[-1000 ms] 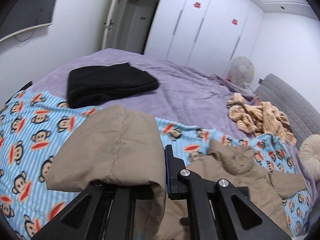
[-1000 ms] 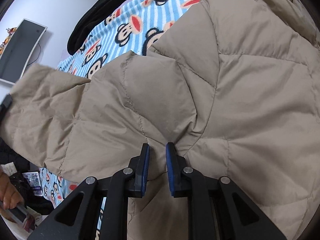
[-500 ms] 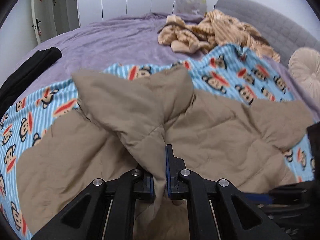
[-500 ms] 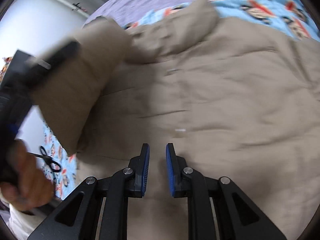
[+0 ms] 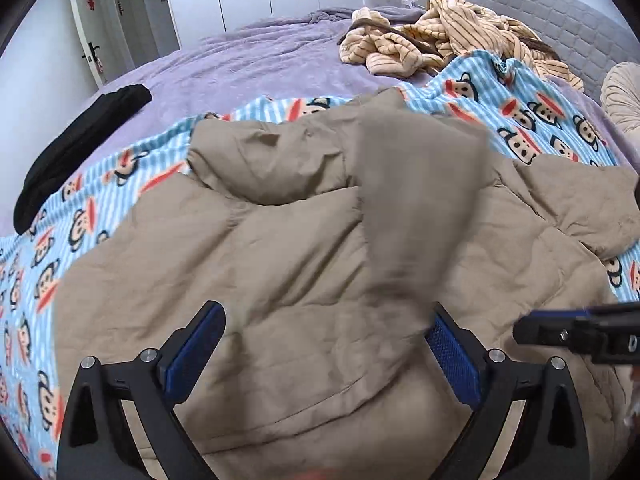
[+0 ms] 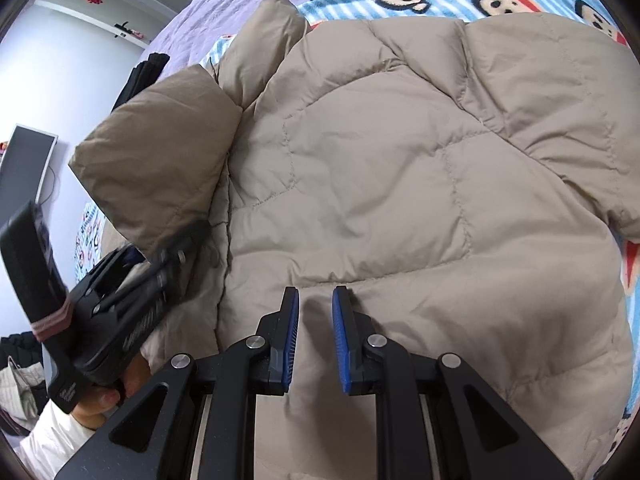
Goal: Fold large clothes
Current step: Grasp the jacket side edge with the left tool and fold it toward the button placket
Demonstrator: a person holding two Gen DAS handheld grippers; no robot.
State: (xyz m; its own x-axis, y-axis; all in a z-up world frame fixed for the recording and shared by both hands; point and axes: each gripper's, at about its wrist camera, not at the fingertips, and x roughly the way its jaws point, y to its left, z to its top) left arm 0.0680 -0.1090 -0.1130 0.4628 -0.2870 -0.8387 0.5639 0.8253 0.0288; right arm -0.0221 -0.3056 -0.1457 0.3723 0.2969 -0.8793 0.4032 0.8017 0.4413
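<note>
A tan quilted puffer jacket [image 5: 280,248] lies spread on a blue striped monkey-print blanket [image 5: 100,200]; it fills the right wrist view [image 6: 400,180]. My left gripper [image 5: 326,334] is wide open over the jacket, and a blurred tan sleeve [image 5: 416,200] drops across the jacket's middle just past its right finger. The left gripper also shows in the right wrist view [image 6: 160,264], beside that sleeve [image 6: 160,160]. My right gripper [image 6: 316,308] hovers low over the jacket's body with a narrow gap between its blue pads and nothing in it.
The bed has a purple cover [image 5: 240,64]. A black folded garment [image 5: 80,148] lies at the left, a tan striped garment heap [image 5: 440,48] at the back right. A grey headboard [image 5: 540,12] and a round cushion [image 5: 624,96] stand at right. White wardrobes behind.
My left gripper has opened and let go of the sleeve, which now falls across the jacket. The right gripper has moved further over the jacket body.
</note>
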